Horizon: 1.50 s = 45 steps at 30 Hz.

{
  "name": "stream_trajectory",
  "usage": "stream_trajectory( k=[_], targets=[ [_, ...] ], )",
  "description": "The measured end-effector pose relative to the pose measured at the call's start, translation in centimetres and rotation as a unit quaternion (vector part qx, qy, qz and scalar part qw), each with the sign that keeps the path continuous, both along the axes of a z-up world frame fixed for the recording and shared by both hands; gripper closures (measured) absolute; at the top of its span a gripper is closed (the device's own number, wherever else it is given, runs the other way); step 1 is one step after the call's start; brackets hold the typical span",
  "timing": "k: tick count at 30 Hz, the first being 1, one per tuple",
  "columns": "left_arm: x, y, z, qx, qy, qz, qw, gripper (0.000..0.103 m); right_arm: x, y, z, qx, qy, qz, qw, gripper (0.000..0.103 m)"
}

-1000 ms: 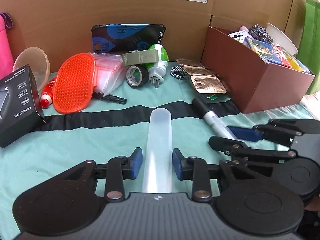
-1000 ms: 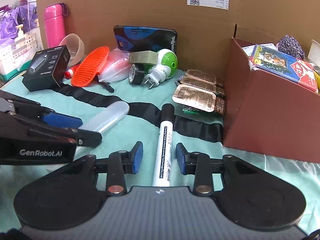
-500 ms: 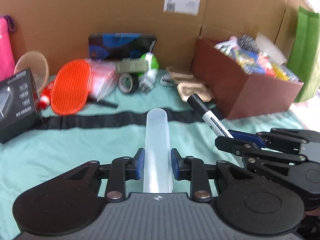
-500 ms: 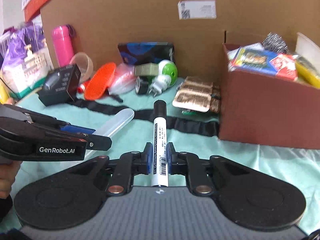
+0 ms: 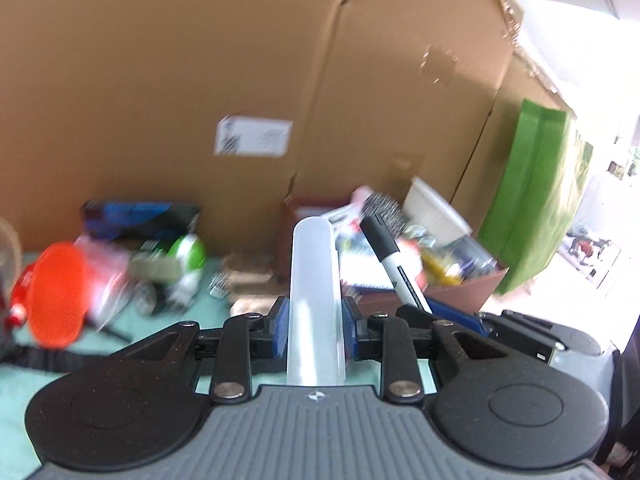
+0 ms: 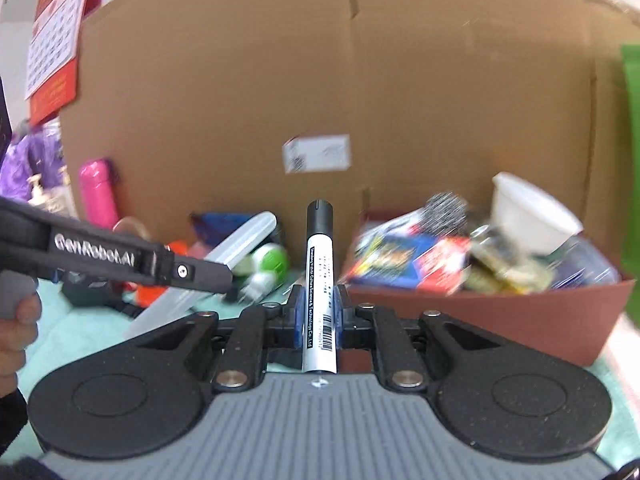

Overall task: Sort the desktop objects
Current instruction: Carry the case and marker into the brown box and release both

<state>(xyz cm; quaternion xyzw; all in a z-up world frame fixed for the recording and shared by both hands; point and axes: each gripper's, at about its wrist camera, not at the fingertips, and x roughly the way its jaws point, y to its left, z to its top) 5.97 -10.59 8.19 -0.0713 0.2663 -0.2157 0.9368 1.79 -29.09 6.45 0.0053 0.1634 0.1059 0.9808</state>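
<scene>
My left gripper is shut on a translucent white plastic tube and holds it lifted above the table, pointing toward the brown box. The tube also shows in the right wrist view. My right gripper is shut on a white marker with a black cap, also lifted, just left of the brown box, which is full of mixed items. The marker also shows in the left wrist view, to the right of the tube. The two grippers are side by side.
A tall cardboard wall stands behind everything. On the teal cloth at left lie an orange brush, a green-white plug and a dark blue package. A pink bottle stands far left. A green bag is right of the box.
Both grippers have risen off the cloth with the tube and the marker held, and have moved toward the brown box. A second ago both were open around the objects lying on the cloth.
</scene>
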Motion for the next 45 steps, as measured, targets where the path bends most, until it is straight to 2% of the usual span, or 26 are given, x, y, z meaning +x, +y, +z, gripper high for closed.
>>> stream_trajectory(
  k=[6, 12, 19, 26, 30, 36, 41, 45],
  targets=[
    [3.4, -3.3, 1.9, -0.037, 0.012, -0.011, 0.9992, 0.075, 1.5, -2.8, 1.3, -0.008, -0.021, -0.040, 0.999, 0.090],
    [7.6, -6.2, 2.4, -0.046, 0.029, 0.002, 0.9985, 0.075, 3.9, -5.1, 1.9, -0.019, -0.031, -0.070, 0.997, 0.090],
    [12.2, -8.6, 2.1, -0.057, 0.055, 0.004, 0.9969, 0.075, 7.7, -7.3, 1.5, -0.038, -0.026, -0.088, 0.995, 0.090],
    [14.2, -11.0, 1.5, -0.066, 0.069, -0.026, 0.9951, 0.075, 10.4, -8.4, 0.5, -0.048, -0.012, -0.089, 0.995, 0.090],
    [15.1, -12.1, 0.1, -0.071, 0.094, -0.038, 0.9924, 0.074, 11.5, -8.5, -0.6, -0.053, 0.000, -0.091, 0.994, 0.090],
    [14.8, -13.3, -0.2, -0.055, 0.076, -0.056, 0.9940, 0.075, 12.0, -8.7, -1.7, -0.062, -0.006, -0.097, 0.993, 0.090],
    [15.2, -14.0, -1.5, -0.018, 0.063, -0.046, 0.9968, 0.075, 12.2, -8.7, -2.3, -0.069, -0.007, -0.104, 0.992, 0.090],
    [15.2, -13.7, -1.8, -0.003, 0.055, -0.038, 0.9977, 0.075, 12.5, -8.3, -2.1, -0.068, -0.009, -0.107, 0.992, 0.090]
  ],
)
